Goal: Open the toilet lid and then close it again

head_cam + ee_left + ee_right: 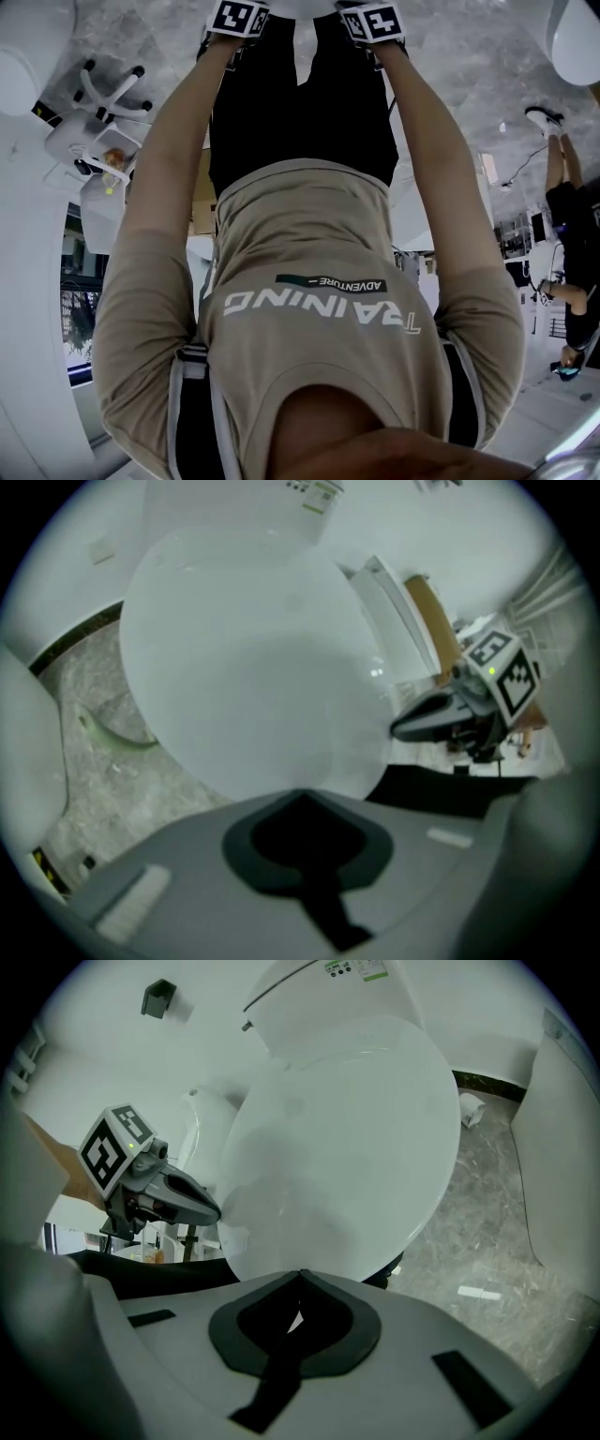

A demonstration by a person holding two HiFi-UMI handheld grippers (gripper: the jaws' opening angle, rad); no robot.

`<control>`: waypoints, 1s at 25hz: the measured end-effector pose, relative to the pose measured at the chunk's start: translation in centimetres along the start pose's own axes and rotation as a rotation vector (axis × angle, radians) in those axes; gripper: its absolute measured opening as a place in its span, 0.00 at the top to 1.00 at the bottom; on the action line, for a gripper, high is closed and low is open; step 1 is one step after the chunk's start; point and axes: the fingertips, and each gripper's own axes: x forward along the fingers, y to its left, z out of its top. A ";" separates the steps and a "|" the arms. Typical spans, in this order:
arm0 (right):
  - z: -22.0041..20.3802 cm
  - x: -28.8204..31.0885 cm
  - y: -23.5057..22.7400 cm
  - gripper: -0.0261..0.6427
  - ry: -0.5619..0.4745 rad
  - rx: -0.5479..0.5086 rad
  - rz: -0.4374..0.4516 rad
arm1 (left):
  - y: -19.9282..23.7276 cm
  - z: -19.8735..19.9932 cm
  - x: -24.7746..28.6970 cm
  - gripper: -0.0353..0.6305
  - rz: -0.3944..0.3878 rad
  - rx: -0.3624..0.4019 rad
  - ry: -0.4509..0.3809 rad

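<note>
In the head view the left arm (164, 169) and the right arm (436, 169) reach out straight toward 12 o'clock, roughly parallel, with the marker cubes (239, 17) at the top edge. The left gripper (300, 797) has its jaws closed tip to tip on nothing. The right gripper (300, 1277) is likewise closed and empty, and appears at 3 o'clock in the left gripper view.

The head camera looks steeply down from close above the person's shirt (319, 281) and arms (169, 169). Each gripper camera faces down along its own jaws, near the white toilet lid (253, 667) (347, 1147) — the part both share, seen from opposite sides.
</note>
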 end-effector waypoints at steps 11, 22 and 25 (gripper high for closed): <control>0.4 1.4 -0.7 0.95 0.015 -0.070 -0.036 | 1.3 -0.3 1.4 0.94 0.137 0.004 -0.029; 0.0 1.2 -0.8 0.95 0.066 -0.084 -0.125 | 0.2 0.2 1.2 0.94 0.285 0.029 -0.001; 0.0 1.1 -0.7 0.95 0.064 -0.086 -0.122 | -0.2 0.2 1.0 0.94 0.295 0.027 0.021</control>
